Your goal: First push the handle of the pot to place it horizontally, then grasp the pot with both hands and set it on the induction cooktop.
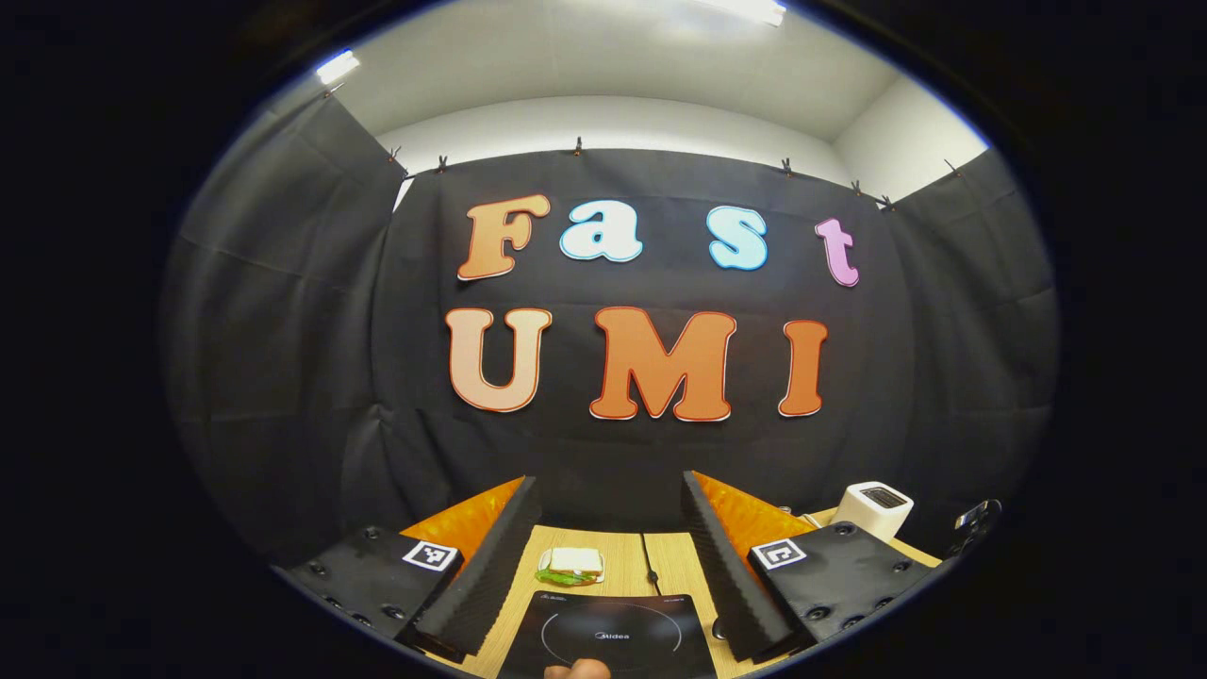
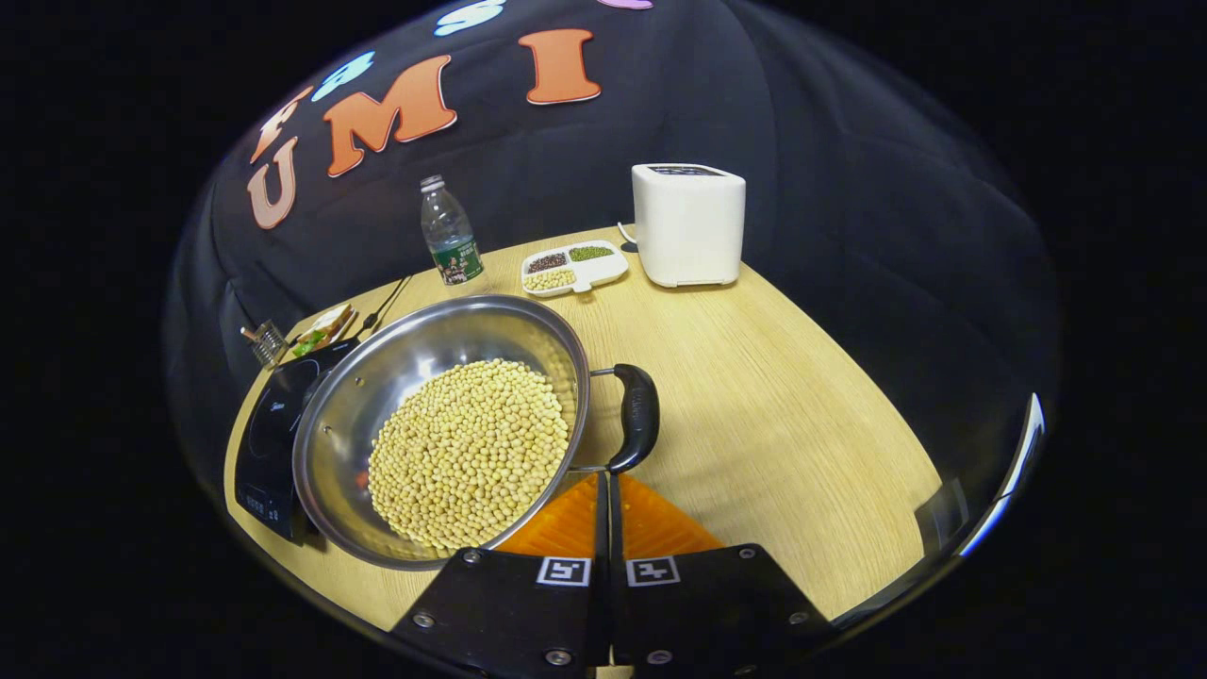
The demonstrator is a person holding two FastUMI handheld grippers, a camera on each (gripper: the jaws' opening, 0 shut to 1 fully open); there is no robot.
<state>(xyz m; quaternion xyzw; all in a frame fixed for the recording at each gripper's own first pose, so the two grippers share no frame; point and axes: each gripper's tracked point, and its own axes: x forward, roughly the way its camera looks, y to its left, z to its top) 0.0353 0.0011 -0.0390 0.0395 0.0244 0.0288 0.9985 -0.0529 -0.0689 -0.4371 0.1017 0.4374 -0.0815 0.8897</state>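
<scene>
The right gripper (image 2: 605, 490) has its jaws clenched together with nothing between them, their tips just below the lower end of the pot's handle (image 2: 637, 415). That suits a push: I judge the step in hand to be nudging this handle round with the closed tips, so contact should be low and slow, since the pot (image 2: 443, 424) is heaped with soybeans (image 2: 467, 453) (easily spilled). The pot sits on the tabletop (image 2: 783, 396), its left edge over the cooktop (image 2: 273, 434). The left gripper (image 1: 603, 528) hangs released, jaws wide apart above the cooktop (image 1: 608, 637), with a sandwich (image 1: 571, 565) beyond. A toaster (image 2: 688, 224), a bottle (image 2: 449, 231) and a bean tray (image 2: 575, 267) stand well back.
</scene>
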